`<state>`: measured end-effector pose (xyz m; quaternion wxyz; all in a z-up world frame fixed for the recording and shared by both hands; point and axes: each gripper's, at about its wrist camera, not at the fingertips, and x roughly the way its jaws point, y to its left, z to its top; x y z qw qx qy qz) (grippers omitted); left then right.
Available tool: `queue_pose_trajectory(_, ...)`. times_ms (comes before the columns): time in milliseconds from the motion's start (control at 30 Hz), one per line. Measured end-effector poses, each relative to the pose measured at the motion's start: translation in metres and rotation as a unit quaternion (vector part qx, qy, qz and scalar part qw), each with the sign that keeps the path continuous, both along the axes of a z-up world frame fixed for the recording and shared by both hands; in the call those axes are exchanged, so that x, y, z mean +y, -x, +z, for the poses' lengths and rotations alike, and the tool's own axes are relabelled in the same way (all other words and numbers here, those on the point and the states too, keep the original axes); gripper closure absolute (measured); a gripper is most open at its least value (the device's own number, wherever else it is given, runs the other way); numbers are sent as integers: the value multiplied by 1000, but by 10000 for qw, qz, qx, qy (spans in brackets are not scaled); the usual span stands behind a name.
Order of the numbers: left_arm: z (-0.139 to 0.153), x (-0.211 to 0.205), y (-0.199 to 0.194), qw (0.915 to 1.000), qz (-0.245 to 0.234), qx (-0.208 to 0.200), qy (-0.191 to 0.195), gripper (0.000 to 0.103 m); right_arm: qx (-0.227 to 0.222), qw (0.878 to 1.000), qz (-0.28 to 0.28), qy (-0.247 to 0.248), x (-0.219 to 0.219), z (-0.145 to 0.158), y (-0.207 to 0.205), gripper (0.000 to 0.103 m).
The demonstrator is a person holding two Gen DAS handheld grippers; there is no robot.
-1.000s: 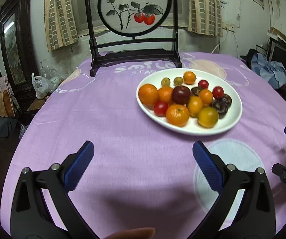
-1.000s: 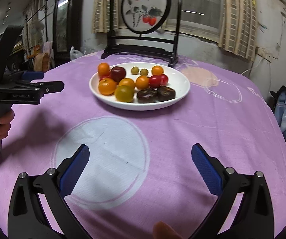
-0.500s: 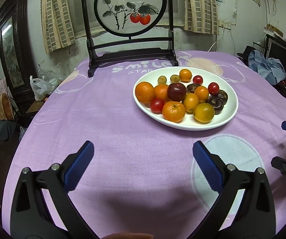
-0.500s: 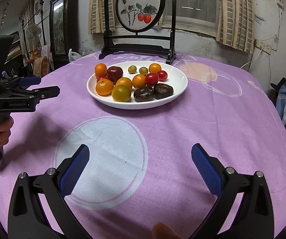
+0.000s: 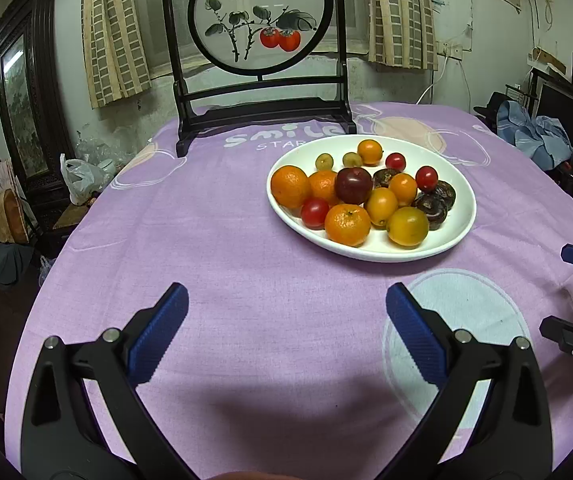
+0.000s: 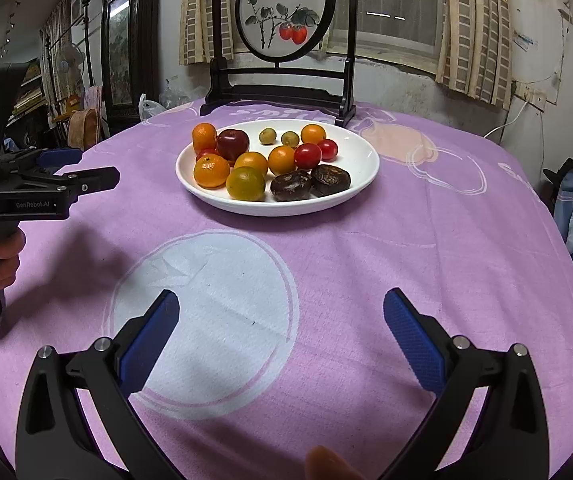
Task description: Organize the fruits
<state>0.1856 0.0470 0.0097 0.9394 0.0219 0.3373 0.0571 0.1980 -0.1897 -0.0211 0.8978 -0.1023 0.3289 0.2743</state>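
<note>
A white plate (image 5: 456, 236) (image 6: 360, 188) on the purple tablecloth holds several fruits: oranges (image 5: 290, 186) (image 6: 209, 171), a dark red plum (image 5: 353, 185) (image 6: 232, 144), red cherry tomatoes (image 5: 314, 212) (image 6: 307, 156), green grapes (image 5: 324, 161) (image 6: 267, 136) and dark brown fruits (image 5: 430, 206) (image 6: 291, 186). My left gripper (image 5: 286, 334) is open and empty above the cloth, short of the plate. My right gripper (image 6: 280, 330) is open and empty, near the table's front. The left gripper also shows in the right wrist view (image 6: 70, 166), held by a hand.
A dark wooden stand with a round painted screen (image 5: 260, 20) (image 6: 284, 12) stands at the table's far edge behind the plate. The tablecloth (image 5: 206, 240) has pale circles. Clutter, a cabinet and a plastic bag (image 5: 80, 178) lie beyond the left edge.
Both grippers have drifted slightly, so the plate sits a little lower and more central in each view. Both stay open and empty. The fruits have not moved.
</note>
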Motion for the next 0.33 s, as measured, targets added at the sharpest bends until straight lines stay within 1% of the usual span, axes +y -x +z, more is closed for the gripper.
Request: queue_pose_trajectory(333,0,-1,2,10000,-54,-8,52,2,-7,10000,-12,7,-1,-1,-1,1)
